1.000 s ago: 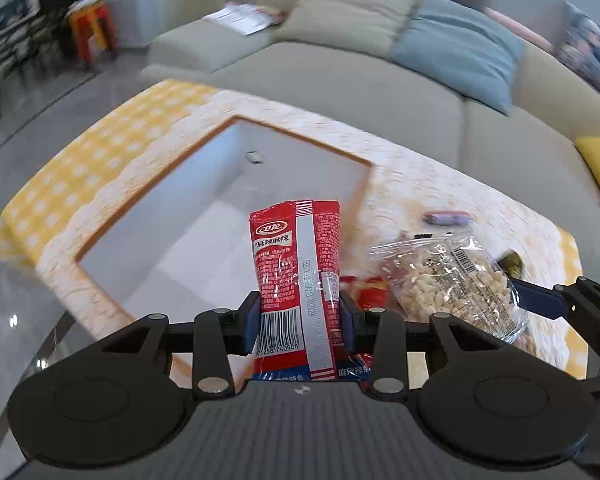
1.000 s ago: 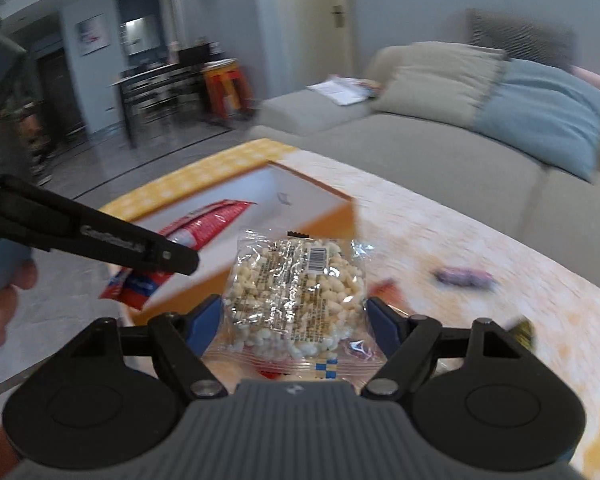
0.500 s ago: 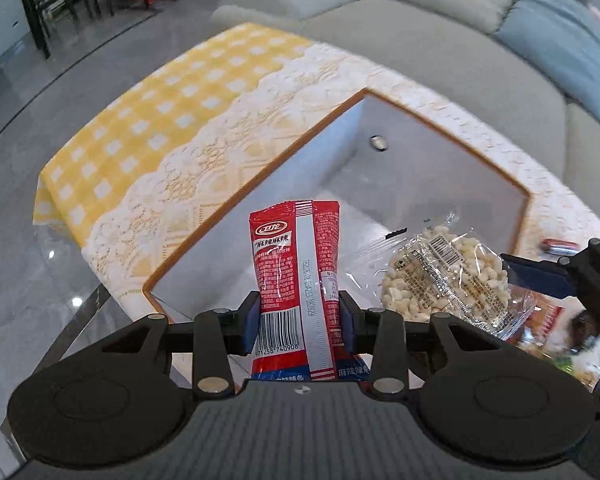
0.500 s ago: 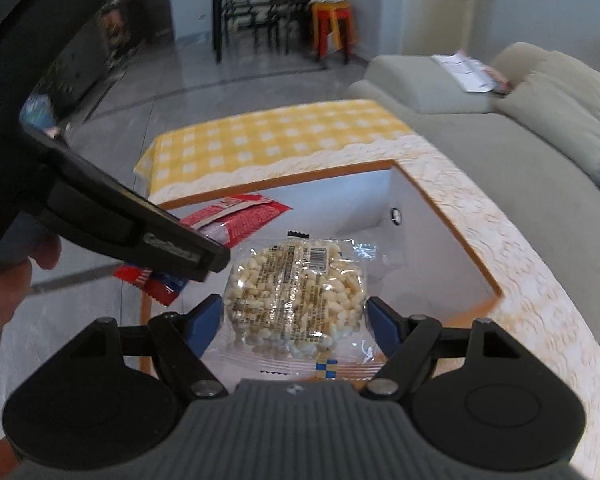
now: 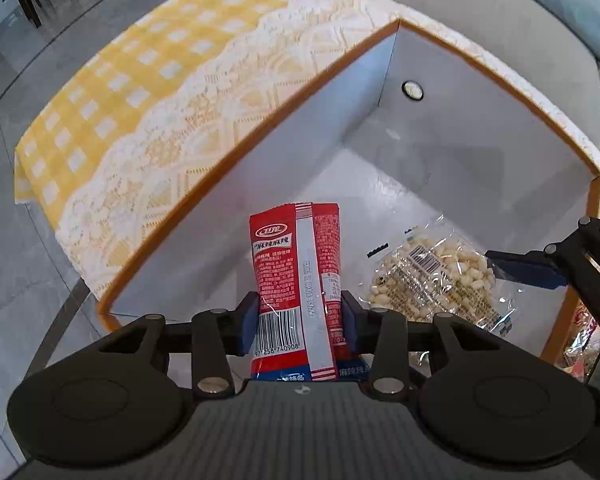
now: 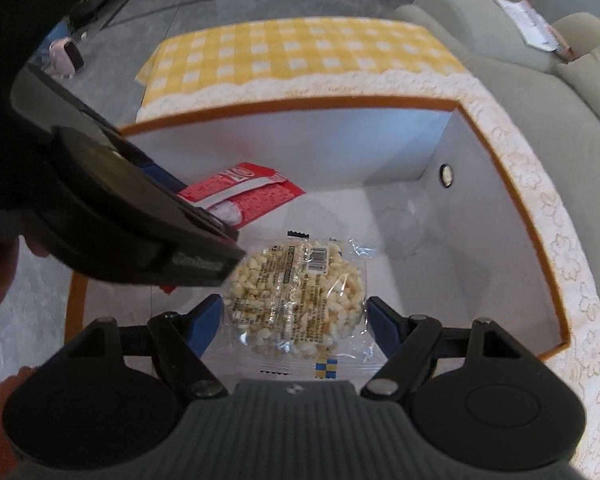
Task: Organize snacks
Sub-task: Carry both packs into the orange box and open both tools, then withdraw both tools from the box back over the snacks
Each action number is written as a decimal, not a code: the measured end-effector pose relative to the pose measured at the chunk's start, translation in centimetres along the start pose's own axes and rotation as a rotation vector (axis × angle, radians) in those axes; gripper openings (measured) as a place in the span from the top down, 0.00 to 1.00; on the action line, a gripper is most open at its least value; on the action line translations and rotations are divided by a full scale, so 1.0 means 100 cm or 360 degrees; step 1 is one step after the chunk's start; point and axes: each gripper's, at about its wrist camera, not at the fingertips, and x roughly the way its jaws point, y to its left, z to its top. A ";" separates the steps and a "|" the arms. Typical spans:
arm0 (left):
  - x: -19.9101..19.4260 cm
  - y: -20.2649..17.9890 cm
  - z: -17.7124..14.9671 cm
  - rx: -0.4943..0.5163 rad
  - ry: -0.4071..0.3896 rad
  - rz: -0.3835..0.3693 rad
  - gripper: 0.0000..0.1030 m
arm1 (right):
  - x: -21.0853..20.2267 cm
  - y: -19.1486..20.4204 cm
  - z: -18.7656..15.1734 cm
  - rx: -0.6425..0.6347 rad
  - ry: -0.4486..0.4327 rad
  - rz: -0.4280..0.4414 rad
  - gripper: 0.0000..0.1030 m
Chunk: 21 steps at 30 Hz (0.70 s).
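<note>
Over the white, orange-rimmed storage box (image 5: pixel 452 148), the left gripper (image 5: pixel 300 316) clamps a red foil snack packet (image 5: pixel 296 264) and, at 3 o'clock, the right gripper (image 6: pixel 296 320) clamps a clear bag of pale puffed kernels (image 6: pixel 296 300); placing step, release presumably next.

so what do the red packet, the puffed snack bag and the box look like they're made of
red packet: glossy printed plastic film, it glints.
puffed snack bag: clear crinkly plastic, the pale pieces show through.
box: probably matte white cardboard with an orange rim; folded corners.

A red foil snack packet (image 5: pixel 296 276) sits lower centre over the white orange-rimmed box (image 5: pixel 452 152), a clear bag of pale puffed kernels (image 5: pixel 432 280) to its right; yellow checked tablecloth (image 5: pixel 140 80) fills upper left.
</note>
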 end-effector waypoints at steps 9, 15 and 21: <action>0.002 -0.004 -0.001 0.0032 0.0004 -0.0015 0.43 | 0.016 0.001 -0.003 -0.0008 0.0068 0.0030 0.25; -0.017 -0.004 -0.005 -0.0004 -0.0058 -0.0041 0.43 | 0.009 0.006 -0.006 -0.0023 0.0062 -0.0014 0.17; -0.050 -0.010 -0.021 -0.0017 -0.0190 -0.0054 0.42 | -0.035 0.010 -0.019 0.0015 -0.0104 -0.0058 0.17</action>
